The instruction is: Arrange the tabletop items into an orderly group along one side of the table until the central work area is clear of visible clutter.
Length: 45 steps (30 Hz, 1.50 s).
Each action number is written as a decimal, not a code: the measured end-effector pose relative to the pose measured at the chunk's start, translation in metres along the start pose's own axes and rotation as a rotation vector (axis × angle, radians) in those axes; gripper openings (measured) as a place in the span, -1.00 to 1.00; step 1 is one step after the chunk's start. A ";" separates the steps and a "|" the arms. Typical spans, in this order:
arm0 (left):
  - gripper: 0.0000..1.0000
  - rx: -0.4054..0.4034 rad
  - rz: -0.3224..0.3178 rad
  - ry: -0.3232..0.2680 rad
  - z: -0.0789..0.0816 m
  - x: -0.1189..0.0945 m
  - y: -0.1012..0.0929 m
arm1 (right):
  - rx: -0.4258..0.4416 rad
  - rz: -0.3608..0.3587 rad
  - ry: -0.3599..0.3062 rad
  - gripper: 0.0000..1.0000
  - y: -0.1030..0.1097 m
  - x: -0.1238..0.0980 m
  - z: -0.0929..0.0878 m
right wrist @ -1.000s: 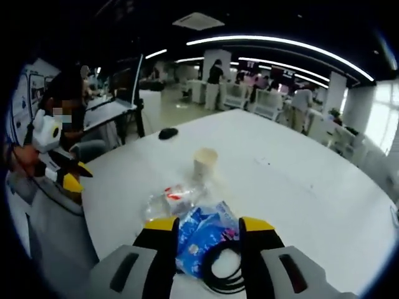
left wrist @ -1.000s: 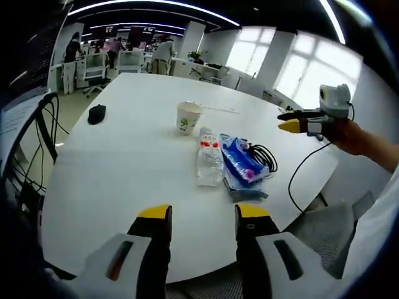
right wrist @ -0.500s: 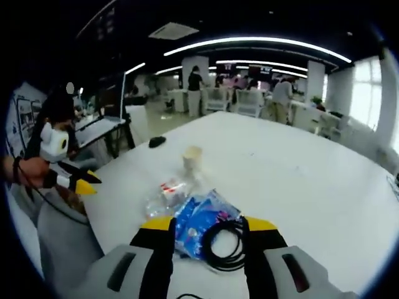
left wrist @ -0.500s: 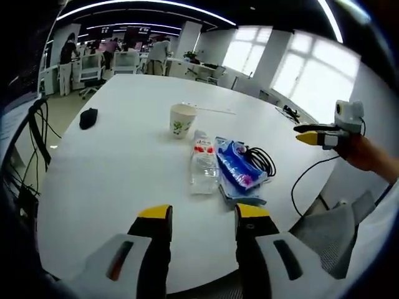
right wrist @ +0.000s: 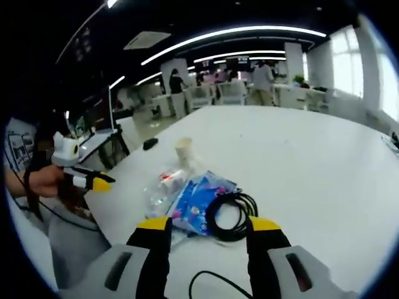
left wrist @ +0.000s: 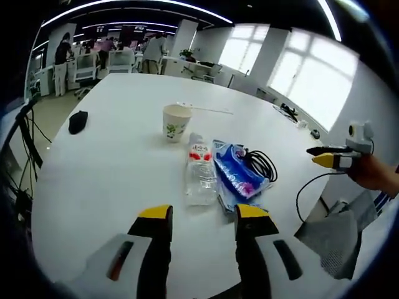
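White and wide, the tabletop (left wrist: 112,180) carries one loose cluster near its edge on the person's side: a blue plastic packet (left wrist: 237,169) lying flat, a clear water bottle (left wrist: 199,174) on its side touching the packet, a coil of black cable (left wrist: 260,162) against the packet's other side, and a paper cup (left wrist: 174,122) upright just beyond the bottle. A black computer mouse (left wrist: 77,121) sits well apart, toward the far left edge.

Over the last second both grippers have drawn back and nothing on the tabletop has been moved, so the tidying looks barely begun. The left gripper (left wrist: 202,217) hangs open and empty. The right gripper (right wrist: 209,225) is likewise apart, holding nothing, above the cable coil (right wrist: 230,215).

The bottle has a red-and-white label, its writing too small to read; the cup bears a green print.
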<state>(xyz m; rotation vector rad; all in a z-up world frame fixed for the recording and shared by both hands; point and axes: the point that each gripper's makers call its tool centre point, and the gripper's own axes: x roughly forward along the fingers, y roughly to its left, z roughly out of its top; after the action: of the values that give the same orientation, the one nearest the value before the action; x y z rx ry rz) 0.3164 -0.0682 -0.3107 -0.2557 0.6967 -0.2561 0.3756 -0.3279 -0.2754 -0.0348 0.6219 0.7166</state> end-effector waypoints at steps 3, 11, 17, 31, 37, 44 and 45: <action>-0.26 -0.013 -0.001 -0.001 0.013 0.015 0.004 | 0.021 -0.012 -0.006 -0.02 -0.001 -0.010 -0.004; -0.25 -0.022 -0.009 0.025 0.022 0.049 -0.006 | 0.038 -0.014 -0.027 0.05 0.002 -0.020 0.001; -0.22 -0.034 0.004 0.053 0.019 0.073 -0.008 | 0.045 0.000 -0.035 0.07 0.008 -0.024 0.004; -0.17 -0.096 0.087 0.120 0.005 0.089 -0.009 | 0.044 0.024 -0.018 0.07 0.010 -0.030 -0.004; -0.17 -0.113 0.108 0.144 -0.003 0.092 -0.011 | 0.062 0.036 -0.024 0.07 0.017 -0.024 -0.002; -0.31 -0.114 0.135 0.172 -0.017 0.096 -0.001 | 0.049 0.052 -0.018 0.06 0.024 -0.023 0.000; -0.31 -0.107 0.137 0.173 -0.017 0.096 0.002 | 0.052 0.051 -0.020 0.05 0.023 -0.023 0.000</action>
<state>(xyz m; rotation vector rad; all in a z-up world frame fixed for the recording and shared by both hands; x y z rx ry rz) 0.3767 -0.0993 -0.3811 -0.2882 0.8972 -0.1105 0.3480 -0.3241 -0.2591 0.0368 0.6238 0.7489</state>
